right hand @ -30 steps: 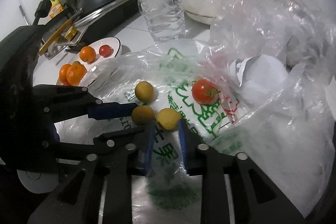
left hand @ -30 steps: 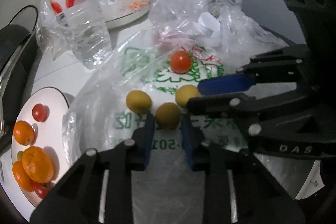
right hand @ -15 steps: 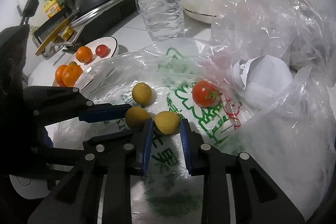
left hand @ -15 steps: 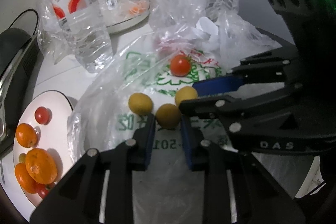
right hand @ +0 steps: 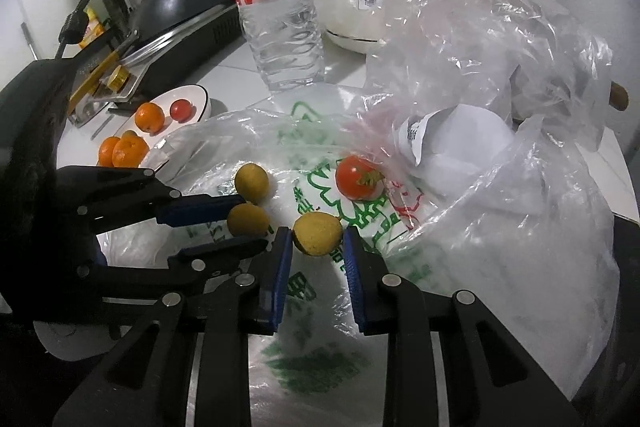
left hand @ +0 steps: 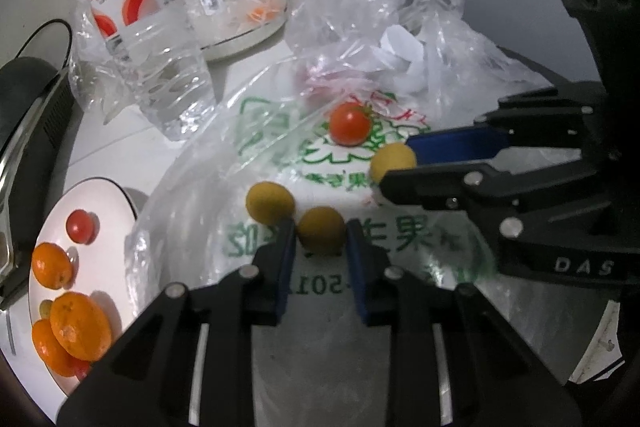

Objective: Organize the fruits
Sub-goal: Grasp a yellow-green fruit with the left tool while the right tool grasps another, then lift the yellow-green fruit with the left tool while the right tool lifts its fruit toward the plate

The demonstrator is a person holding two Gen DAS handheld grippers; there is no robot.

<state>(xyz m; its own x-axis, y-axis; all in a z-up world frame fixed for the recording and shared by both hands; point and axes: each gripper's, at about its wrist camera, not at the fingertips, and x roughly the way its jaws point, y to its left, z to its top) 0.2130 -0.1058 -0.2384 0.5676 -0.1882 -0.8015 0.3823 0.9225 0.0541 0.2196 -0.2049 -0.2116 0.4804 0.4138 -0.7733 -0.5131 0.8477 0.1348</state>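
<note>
Three small yellow fruits and a red tomato (left hand: pixel 349 124) lie on a flattened plastic bag (left hand: pixel 208 187) printed with green characters, spread over a white counter. The left gripper (left hand: pixel 321 237) has its blue pads pressed against either side of the middle yellow fruit (left hand: pixel 321 230), holding it right at the fingertips. The right gripper (right hand: pixel 317 241) likewise clamps the yellow fruit nearest the tomato (right hand: pixel 318 233) between its blue pads; in the left wrist view that same fruit shows at the tip of the right gripper's blue finger. The third yellow fruit (left hand: pixel 269 202) sits free on the bag, just beside the left gripper's near finger. To the left, off the bag, a white plate (left hand: pixel 108 195) carries several oranges (left hand: pixel 79 319) and a small red tomato (left hand: pixel 80 225). Behind the bag stands a clear water bottle (left hand: pixel 148 39) with a red and white label, beside a second white dish under thin plastic, and crumpled clear bags with a white paper slip fill the right side
</note>
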